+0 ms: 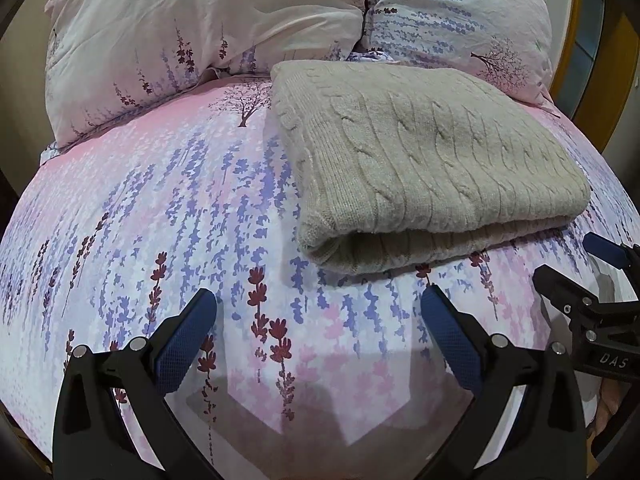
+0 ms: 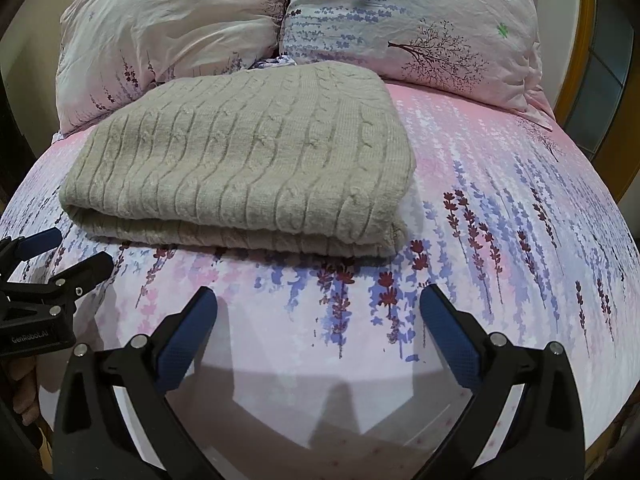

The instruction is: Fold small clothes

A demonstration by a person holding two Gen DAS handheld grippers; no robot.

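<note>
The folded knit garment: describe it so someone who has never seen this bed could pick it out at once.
Start at the two floral pillows at the head of the bed. Just in front of them, on the pink and lavender flower-print sheet, lies the folded sweater. It is the only plain thing there: beige-grey, thick cable knit, folded into a neat rectangle with its rounded fold toward the grippers.

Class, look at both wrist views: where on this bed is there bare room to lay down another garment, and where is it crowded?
Bare bedsheet lies left of the folded grey sweater, bordered by the pillows behind. A second free patch lies right of the sweater in the right wrist view. The near strip holds the open left hand-held gripper and right hand-held gripper. It is crowded where sweater meets pillows.
</note>
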